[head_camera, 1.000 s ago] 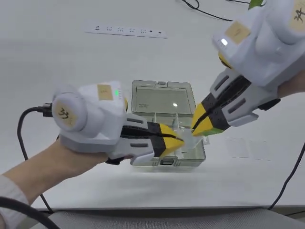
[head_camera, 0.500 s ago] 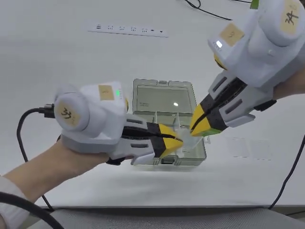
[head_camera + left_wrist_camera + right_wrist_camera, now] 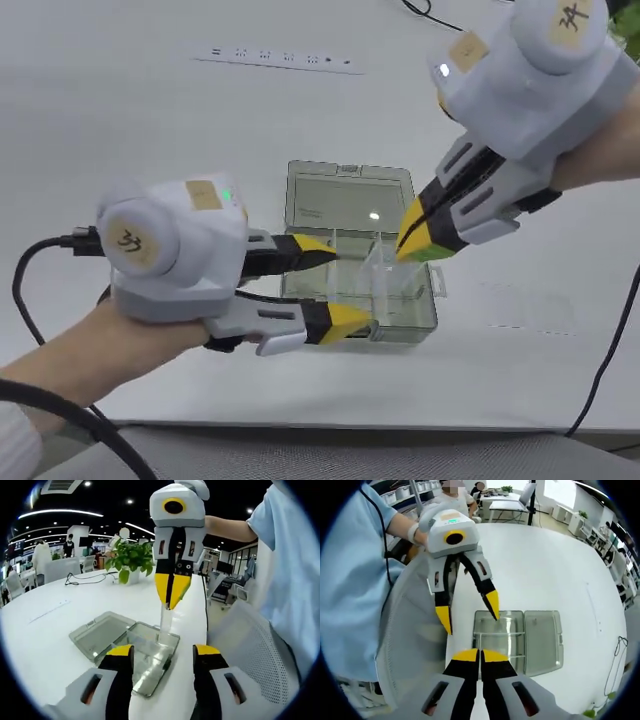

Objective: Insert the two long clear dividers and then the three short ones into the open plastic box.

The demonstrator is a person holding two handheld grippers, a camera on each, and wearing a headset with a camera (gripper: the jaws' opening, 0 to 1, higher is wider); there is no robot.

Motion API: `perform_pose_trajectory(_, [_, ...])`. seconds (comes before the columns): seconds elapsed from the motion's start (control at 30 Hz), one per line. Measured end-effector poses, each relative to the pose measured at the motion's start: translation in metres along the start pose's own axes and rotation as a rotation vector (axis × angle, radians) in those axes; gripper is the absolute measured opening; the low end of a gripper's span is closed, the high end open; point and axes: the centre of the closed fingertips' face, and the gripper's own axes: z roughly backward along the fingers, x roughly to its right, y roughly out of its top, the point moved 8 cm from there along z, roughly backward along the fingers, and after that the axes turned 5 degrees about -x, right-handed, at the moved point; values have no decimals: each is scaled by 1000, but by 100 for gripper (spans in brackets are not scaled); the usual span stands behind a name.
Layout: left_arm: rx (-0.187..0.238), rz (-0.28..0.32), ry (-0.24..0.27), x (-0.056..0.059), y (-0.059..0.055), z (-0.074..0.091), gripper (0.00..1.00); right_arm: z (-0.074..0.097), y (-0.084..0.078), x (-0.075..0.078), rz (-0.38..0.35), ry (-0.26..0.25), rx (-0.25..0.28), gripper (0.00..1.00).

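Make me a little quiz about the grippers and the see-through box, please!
1. True or false: the left gripper has its jaws wide open.
2. Pick one: what is the right gripper holding over the plastic box?
A. a clear divider
B. a pencil
C. a spoon
3. One word: is the box's lid open or shut?

Key: 1 true. 2 A. 3 open.
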Motion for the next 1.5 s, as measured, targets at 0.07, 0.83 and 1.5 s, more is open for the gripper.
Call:
perform_pose_trajectory(0.07, [-7,26,40,-4,-5,5,55,-3,2,4,-16,-5,-7,2])
perform_pose_trajectory(0.83, [-30,163,191,-13,-39,33,95,-39,32,34,-22,-27,-37,2])
perform_pose_trajectory(1.5, [-28,184,193,-15,-46,36,90,-53,36,38,-16,-9,-24,2])
